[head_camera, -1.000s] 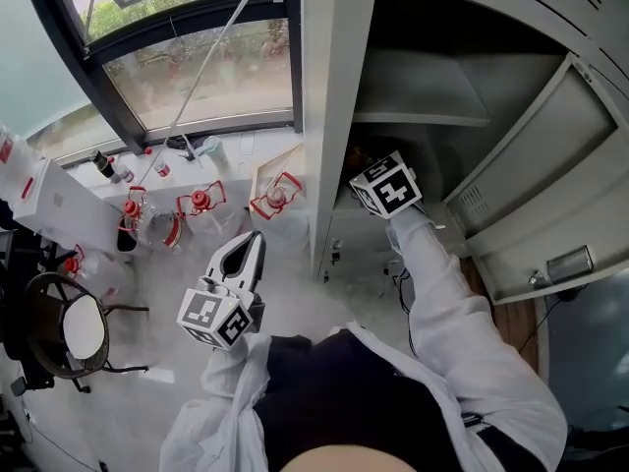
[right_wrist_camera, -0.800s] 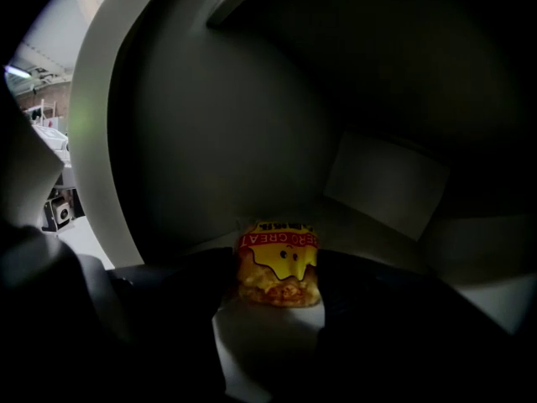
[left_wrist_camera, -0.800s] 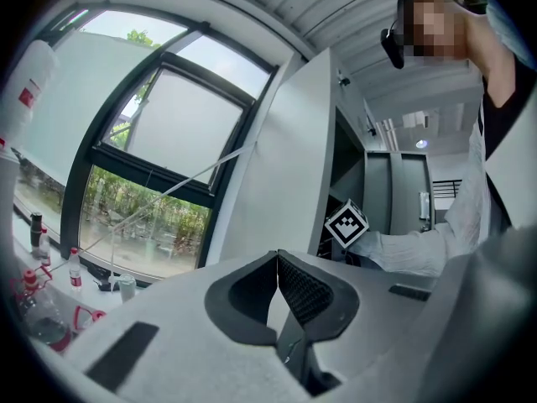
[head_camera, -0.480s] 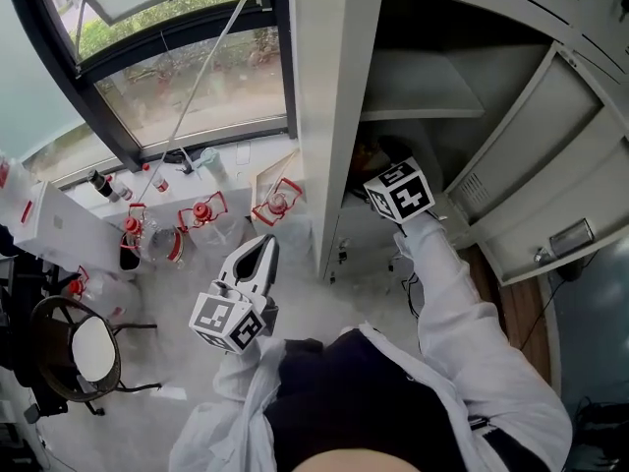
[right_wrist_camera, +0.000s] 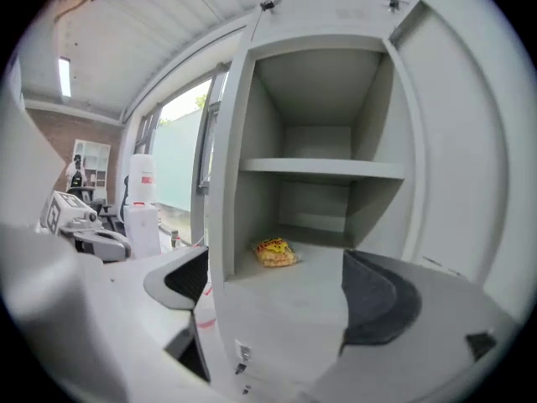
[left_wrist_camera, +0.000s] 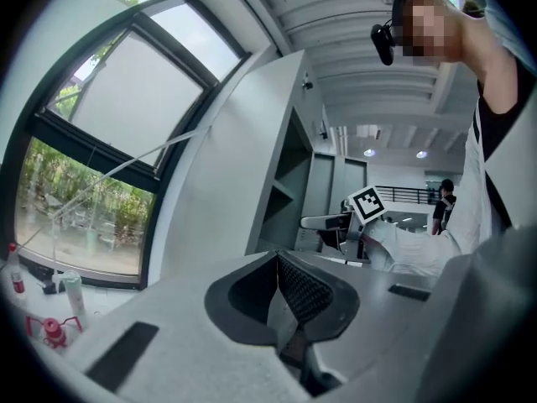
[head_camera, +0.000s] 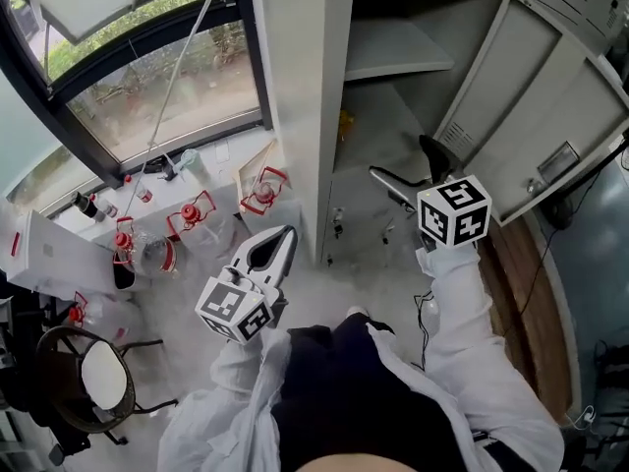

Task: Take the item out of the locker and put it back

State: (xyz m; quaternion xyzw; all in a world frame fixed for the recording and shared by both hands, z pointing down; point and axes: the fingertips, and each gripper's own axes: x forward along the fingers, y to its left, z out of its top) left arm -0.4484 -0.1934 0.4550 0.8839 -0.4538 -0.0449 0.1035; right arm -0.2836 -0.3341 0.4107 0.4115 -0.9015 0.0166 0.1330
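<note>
- Snack packet is lying flat on the floor of the locker's lower compartment. It is sitting under the shelf, close to the left wall and near the front edge.
- Its long axis is running roughly left-right across the opening. It is too small to tell which end is the top.
- Right gripper is hanging outside the locker and facing into it. Its jaws are standing wide apart, having just been opening, and nothing is sitting between the pads.
- The packet is showing in the gap between those jaws but far beyond them, well apart and untouched.
- Left gripper is pointing about level off to the left of the locker. Its jaws are pressing together on nothing.
- The packet is looking like a crinkled, glossy yellow film with red print, pillow-shaped.
- The locker is looking like plain grey sheet metal, boxy, with its door swinging open to the right.
- The jaw pads are showing as dark, ribbed rubber on curved grey plastic fingers.
</note>
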